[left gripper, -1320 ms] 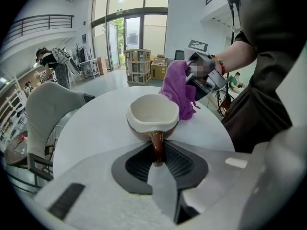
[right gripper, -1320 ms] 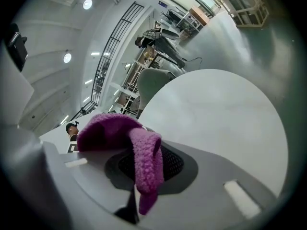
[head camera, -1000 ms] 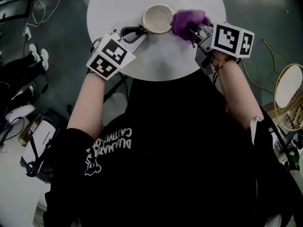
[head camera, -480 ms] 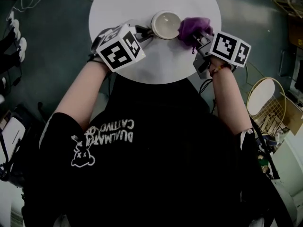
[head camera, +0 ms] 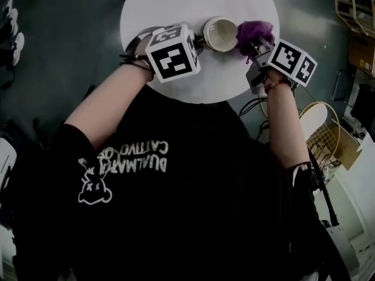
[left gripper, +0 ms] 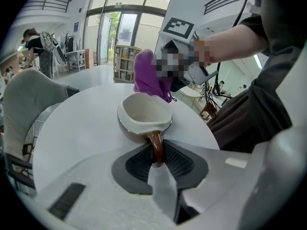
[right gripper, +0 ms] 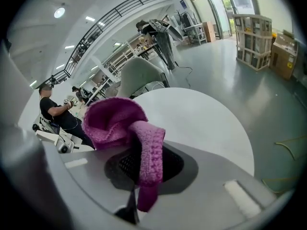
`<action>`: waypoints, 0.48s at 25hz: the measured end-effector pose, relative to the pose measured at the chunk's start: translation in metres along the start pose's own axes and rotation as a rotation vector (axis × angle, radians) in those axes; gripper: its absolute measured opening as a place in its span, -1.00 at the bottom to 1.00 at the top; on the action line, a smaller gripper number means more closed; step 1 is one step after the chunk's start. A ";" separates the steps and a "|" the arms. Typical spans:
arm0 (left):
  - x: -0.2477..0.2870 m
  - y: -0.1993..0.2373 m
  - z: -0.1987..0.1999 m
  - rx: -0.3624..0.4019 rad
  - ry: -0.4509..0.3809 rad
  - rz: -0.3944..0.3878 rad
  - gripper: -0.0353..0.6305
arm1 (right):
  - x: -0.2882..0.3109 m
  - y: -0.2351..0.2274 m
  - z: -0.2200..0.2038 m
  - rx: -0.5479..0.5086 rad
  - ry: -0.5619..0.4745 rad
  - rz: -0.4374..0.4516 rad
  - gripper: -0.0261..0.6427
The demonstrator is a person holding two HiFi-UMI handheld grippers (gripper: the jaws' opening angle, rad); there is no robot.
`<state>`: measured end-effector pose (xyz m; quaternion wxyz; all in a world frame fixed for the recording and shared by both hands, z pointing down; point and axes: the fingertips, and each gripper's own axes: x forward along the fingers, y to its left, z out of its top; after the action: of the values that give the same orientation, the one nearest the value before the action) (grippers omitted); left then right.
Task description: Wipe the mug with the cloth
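The left tool [head camera: 198, 40] [left gripper: 157, 153] is clenched on the mug's brown handle [left gripper: 156, 145], which sits pinched between its pads. The mug [head camera: 220, 34] [left gripper: 144, 116], cream inside and brown outside, is over the round white table [head camera: 176, 4] [left gripper: 76, 128], a little right of its middle and nearer the near edge than the far one. It is tipped, with its mouth turned partly toward the left tool. I cannot tell whether its base rests on the table.

The right tool [head camera: 256, 43] [right gripper: 144, 169] is clenched on the purple knitted cloth [head camera: 253, 33] [left gripper: 151, 78] [right gripper: 115, 123]. One strip of the cloth runs down between its pads, and the rest is bunched in a lump beyond the tips. The cloth is just beside the mug on the side away from the handle, toward the table's right edge. Whether it touches the mug is unclear.

Both tools point downward from the near edge and face each other across the mug. A grey chair [left gripper: 29, 99] stands at the table's far side in the left gripper view.
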<state>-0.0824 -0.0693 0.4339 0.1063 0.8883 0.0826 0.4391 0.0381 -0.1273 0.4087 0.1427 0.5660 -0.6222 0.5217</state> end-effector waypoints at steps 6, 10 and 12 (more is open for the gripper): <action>0.004 -0.007 0.002 -0.009 -0.018 -0.037 -0.68 | 0.008 0.000 0.006 -0.041 0.006 -0.049 -0.79; 0.007 -0.009 0.002 -0.008 -0.007 -0.048 -0.68 | 0.013 0.005 0.012 -0.073 0.015 -0.063 -0.80; 0.008 -0.008 0.002 -0.014 -0.012 -0.049 -0.68 | 0.018 0.008 0.015 -0.090 0.017 -0.067 -0.80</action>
<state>-0.0762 -0.0600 0.4363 0.1240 0.8878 0.1005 0.4317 0.0323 -0.1509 0.4122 0.1908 0.5751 -0.6244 0.4929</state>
